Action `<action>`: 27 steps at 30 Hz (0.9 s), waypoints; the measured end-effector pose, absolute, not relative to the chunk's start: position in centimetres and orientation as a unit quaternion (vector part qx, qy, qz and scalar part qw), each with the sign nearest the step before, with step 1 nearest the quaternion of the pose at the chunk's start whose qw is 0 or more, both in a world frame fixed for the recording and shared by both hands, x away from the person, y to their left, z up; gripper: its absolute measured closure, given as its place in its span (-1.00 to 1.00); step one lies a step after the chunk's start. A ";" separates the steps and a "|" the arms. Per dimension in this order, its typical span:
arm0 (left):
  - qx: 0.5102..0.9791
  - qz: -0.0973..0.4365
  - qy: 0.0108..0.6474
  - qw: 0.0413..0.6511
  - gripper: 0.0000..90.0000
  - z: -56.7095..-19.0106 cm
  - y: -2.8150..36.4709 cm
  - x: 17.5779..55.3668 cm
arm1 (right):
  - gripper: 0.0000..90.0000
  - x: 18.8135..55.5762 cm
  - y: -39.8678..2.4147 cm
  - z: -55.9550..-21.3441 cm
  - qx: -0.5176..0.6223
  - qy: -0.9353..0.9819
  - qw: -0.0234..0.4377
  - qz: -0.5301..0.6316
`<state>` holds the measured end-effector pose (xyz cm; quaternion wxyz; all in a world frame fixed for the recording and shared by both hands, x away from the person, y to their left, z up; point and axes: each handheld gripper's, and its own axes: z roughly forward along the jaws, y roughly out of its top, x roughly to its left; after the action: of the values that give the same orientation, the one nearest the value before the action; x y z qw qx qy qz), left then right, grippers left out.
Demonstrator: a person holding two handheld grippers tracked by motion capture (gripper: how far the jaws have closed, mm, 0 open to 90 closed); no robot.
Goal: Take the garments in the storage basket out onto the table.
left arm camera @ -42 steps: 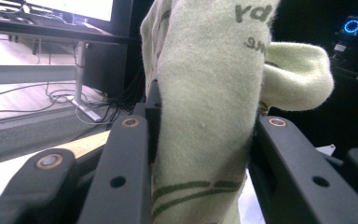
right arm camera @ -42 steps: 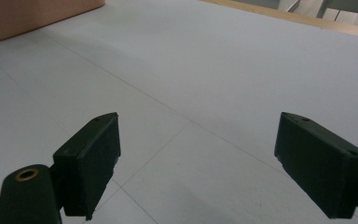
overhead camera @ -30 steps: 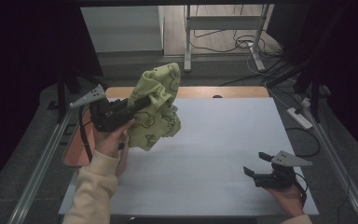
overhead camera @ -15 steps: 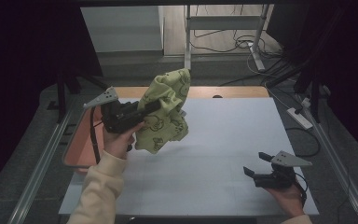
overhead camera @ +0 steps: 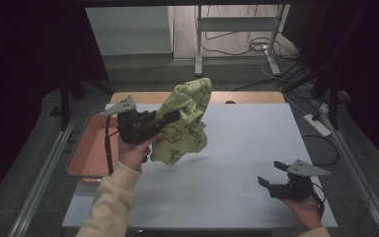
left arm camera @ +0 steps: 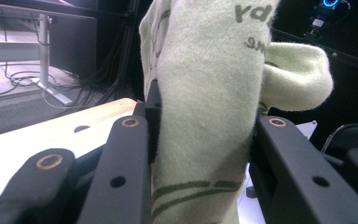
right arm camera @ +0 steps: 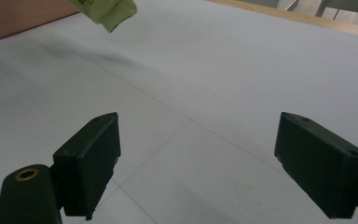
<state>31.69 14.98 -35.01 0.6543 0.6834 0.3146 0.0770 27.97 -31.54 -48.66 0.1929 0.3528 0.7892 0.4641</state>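
A light green cloth with dark printed figures hangs bunched in the air above the left part of the white table mat. My left gripper is shut on it, held level and pointing right. In the left gripper view the green cloth is squeezed between both black jaws and rises above them. My right gripper rests low at the mat's front right, open with nothing between its jaws. In the right gripper view the gripper faces the bare mat, and a corner of the cloth dangles at the top left.
A shallow salmon-coloured tray sits at the table's left edge, under my left forearm. A wooden table edge runs along the back. Cables and a desk frame lie on the floor beyond. A power strip lies off the right side.
My left hand has carried the cloth to the right, from near the tray toward the mat's middle. The right gripper has stayed where it was.
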 end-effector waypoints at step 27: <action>0.717 0.036 0.289 0.633 0.49 -37.3 10.3 32.0 | -0.68 28.1 -31.4 -48.7 0.351 0.791 0.192 0.463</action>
<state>32.03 10.30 -37.34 0.6327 0.7175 0.2893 0.0358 28.11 -31.42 -48.74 0.1918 0.3508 0.7910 0.4631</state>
